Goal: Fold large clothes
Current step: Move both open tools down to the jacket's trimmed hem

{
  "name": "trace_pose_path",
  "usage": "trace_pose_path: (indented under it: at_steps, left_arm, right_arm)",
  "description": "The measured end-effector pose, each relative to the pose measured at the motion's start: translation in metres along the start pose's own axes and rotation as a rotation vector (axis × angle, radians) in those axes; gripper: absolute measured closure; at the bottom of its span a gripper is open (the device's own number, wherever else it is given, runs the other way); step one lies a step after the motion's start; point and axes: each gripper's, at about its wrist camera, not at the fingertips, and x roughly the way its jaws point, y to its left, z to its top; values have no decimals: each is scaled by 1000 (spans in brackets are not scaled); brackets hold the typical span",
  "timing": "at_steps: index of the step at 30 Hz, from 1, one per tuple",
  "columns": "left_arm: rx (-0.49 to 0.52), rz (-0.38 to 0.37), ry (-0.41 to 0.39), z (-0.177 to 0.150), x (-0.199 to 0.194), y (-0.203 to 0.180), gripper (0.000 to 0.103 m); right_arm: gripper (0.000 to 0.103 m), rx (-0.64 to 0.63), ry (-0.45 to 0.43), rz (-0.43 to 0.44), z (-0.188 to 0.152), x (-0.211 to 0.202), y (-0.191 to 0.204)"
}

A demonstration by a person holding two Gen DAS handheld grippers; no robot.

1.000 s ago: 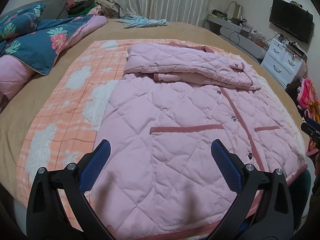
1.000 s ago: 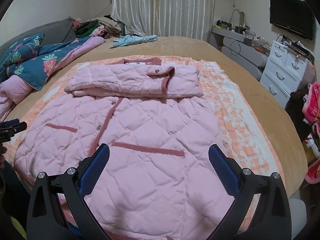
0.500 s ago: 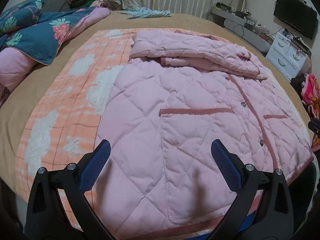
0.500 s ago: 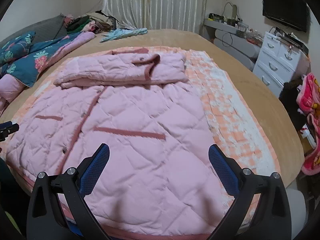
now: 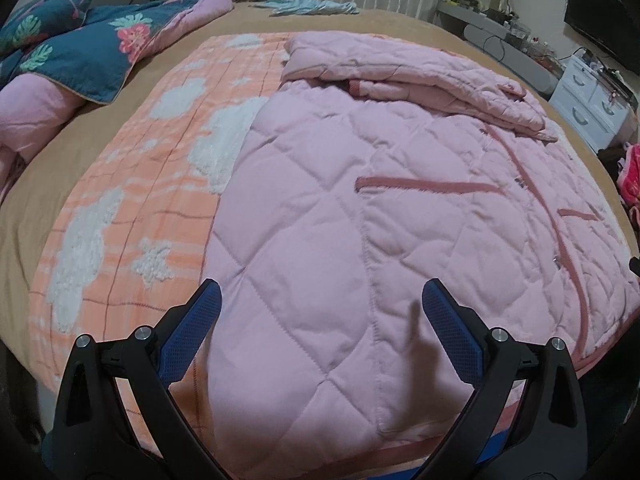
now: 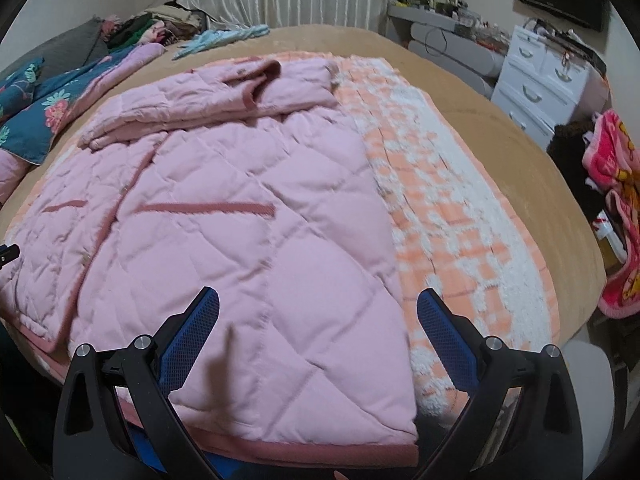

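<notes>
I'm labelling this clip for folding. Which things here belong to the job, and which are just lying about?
Job:
- pink quilted jacket, top already folded over
- left gripper, right gripper, jaws open above the hem

Lying about:
- orange checked blanket under the jacket
- floral duvet
- light blue garment
- white drawers

We see the jacket [image 5: 360, 232] lying flat on a blanket [image 5: 132, 216] spread over the bed [image 6: 500, 128], its sleeves folded across its far end. A quilt [image 5: 76, 44] lies left; drawers [image 6: 544, 80] stand right.
</notes>
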Motion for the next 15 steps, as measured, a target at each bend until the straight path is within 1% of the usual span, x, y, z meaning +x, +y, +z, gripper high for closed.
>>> trace_pose_path:
  at_steps: [4,8,13,15]
  left_arm:
    - [-6,8,16,-7,4,5,9]
    - [-13,10,30,-13,7,9,9]
    - [-46,-14,56,-24,10,14,9]
    - [-58,-27,63,-26,10,17,8]
  right_arm:
    - [4,8,35,3,-8,5,-7]
    - [4,24,66,25,-16,8,-12]
    - [4,45,106,53,-25,13,-17]
    - [4,67,118,78,-27,14,-20]
